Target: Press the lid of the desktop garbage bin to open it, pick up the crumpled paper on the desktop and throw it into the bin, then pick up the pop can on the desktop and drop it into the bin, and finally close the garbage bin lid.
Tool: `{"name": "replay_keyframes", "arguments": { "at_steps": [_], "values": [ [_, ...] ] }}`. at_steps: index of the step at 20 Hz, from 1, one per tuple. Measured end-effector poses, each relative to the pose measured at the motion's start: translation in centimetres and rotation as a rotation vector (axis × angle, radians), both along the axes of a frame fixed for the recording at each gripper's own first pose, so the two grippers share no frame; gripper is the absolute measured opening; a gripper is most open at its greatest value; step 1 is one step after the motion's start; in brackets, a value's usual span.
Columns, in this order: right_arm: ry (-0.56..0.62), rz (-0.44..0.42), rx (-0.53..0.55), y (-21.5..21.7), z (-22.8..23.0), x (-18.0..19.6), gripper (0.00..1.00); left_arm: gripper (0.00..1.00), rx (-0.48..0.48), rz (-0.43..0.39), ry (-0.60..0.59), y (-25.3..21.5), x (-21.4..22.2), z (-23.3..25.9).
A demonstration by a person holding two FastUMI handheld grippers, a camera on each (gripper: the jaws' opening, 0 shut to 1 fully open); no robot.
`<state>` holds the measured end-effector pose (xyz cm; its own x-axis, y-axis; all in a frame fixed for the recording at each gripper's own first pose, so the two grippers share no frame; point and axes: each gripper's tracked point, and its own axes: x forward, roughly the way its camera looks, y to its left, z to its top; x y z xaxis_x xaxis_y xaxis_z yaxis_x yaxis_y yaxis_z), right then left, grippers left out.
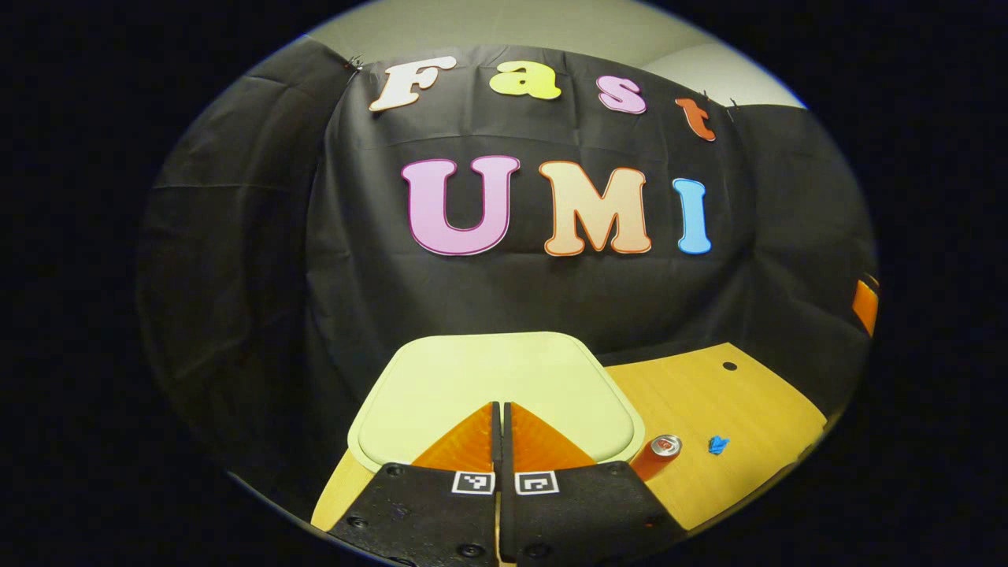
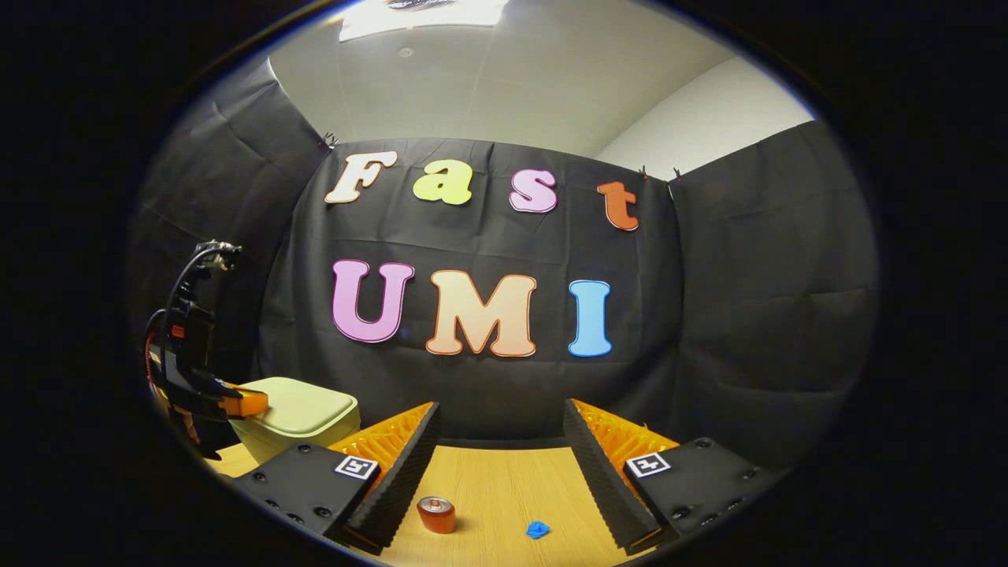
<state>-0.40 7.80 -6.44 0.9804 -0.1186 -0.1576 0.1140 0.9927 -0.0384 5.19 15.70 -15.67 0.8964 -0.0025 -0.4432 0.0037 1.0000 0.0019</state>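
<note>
1. The pale green plastic desktop garbage bin (image 1: 494, 394) with a rounded-square lid stands at the back left of the light wooden desktop (image 1: 732, 409), against the black cloth wall; its lid lies flat and closed.
2. The left gripper (image 1: 502, 409) hovers directly over the bin lid, its two fingers pressed together with no gap and nothing between them. In the right gripper view this gripper (image 2: 246, 403) shows at the bin's left edge, its tip over the lid (image 2: 303, 409).
3. The orange-red metal pop can (image 1: 660, 455) stands upright on the desktop just right of the bin, silver top up.
4. The small crumpled blue paper (image 1: 717, 444) lies on the desktop right of the can, apart from it and farther from the bin.
5. The right gripper (image 2: 500, 465) is held well right of the bin, fingers wide apart and empty; the can (image 2: 436, 513) and paper (image 2: 538, 529) lie on the desktop between them.
</note>
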Motion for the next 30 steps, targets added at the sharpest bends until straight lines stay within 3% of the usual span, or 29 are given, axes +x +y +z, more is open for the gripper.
{"name": "replay_keyframes", "arguments": {
  "at_steps": [8,14,20,30],
  "values": [
    [0.005,0.023,-0.005,0.5,-0.3,0.3,0.98,0.0,-0.064,-0.006,0.005,0.0,-0.2,-0.5],
    [-0.002,0.034,-0.003,0.6,0.2,0.2,0.98,0.0,0.008,-0.041,-0.035,-0.6,0.2,1.1],
    [0.001,0.027,-0.004,-0.1,0.1,-0.2,0.98,0.0,0.043,-0.078,-0.163,-2.1,1.1,6.8],
    [-0.002,0.044,0.007,-0.8,0.6,-0.3,0.98,0.0,0.072,-0.044,-0.42,-3.2,-0.3,17.5]
  ]
}}
